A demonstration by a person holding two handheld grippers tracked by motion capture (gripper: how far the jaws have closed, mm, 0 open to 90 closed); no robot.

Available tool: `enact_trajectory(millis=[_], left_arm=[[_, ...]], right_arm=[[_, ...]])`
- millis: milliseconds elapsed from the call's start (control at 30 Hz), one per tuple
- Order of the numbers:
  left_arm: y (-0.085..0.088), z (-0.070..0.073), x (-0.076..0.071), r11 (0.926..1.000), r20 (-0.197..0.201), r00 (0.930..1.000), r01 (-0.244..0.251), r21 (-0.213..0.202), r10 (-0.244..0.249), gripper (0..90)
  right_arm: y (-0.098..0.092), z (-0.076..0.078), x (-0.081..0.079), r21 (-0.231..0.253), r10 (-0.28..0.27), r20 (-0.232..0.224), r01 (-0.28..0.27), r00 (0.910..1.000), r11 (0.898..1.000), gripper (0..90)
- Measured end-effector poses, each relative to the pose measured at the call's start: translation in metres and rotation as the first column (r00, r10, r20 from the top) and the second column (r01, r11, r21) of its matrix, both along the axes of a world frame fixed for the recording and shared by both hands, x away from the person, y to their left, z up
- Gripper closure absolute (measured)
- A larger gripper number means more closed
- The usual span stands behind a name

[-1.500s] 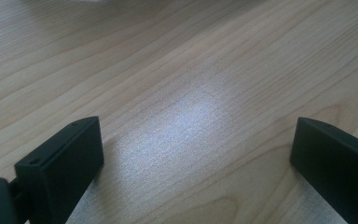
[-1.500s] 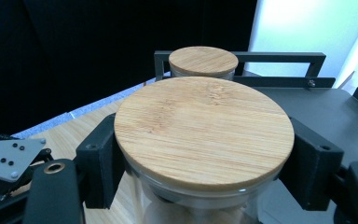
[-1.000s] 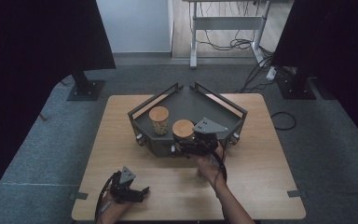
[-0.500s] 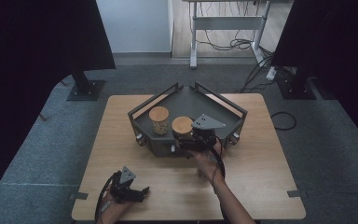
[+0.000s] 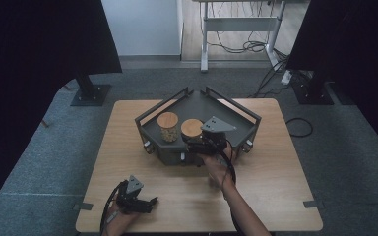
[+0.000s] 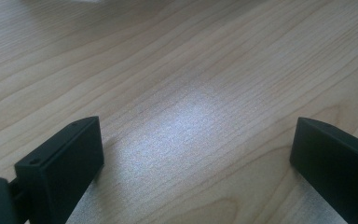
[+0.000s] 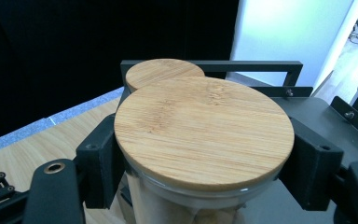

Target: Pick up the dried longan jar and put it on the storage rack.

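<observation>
Two glass jars with round bamboo lids are in a dark angular tray (image 5: 229, 112) at the table's middle. The left jar (image 5: 167, 126) stands free on the tray; its lid (image 7: 163, 72) shows behind the other. My right gripper (image 5: 193, 141) is shut on the right jar (image 5: 192, 128), its black jaws pressing both sides of the glass just under the lid (image 7: 204, 126). Whether this jar rests on the tray or hangs above it I cannot tell. Near the front left edge my left gripper (image 5: 147, 202) lies open on bare wood, nothing between its jaws (image 6: 196, 154).
The tray has low rails (image 5: 162, 104) along its back sides and a front wall with knobs (image 5: 148, 146). A wooden table (image 5: 275, 162) stands on grey carpet. Black curtains, stand feet (image 5: 91, 93) and floor cables (image 5: 300, 127) lie beyond it.
My right gripper and the jar in it have shifted slightly toward the tray's back. The left gripper has stayed where it was.
</observation>
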State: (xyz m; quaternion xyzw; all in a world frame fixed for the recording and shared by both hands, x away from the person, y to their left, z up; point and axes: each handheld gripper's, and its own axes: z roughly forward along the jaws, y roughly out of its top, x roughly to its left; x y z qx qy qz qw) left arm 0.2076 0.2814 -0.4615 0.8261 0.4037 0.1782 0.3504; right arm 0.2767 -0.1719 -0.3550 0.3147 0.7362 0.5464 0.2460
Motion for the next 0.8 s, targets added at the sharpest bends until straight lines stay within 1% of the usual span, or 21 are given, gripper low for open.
enact_trajectory(millis=[467, 800], left_arm=[[0.000, -0.001, 0.000, 1.0000, 0.002, 1.0000, 0.000, -0.003, 0.000, 2.4], [0.000, 0.000, 0.000, 1.0000, 0.002, 1.0000, 0.001, -0.002, -0.001, 2.4]], right_arm=[[0.005, 0.000, 0.013, -0.014, -0.029, 0.002, 0.029, 0.9996, 0.999, 24.9], [0.004, -0.002, 0.018, -0.013, -0.044, -0.003, 0.044, 0.9990, 0.999, 24.9]])
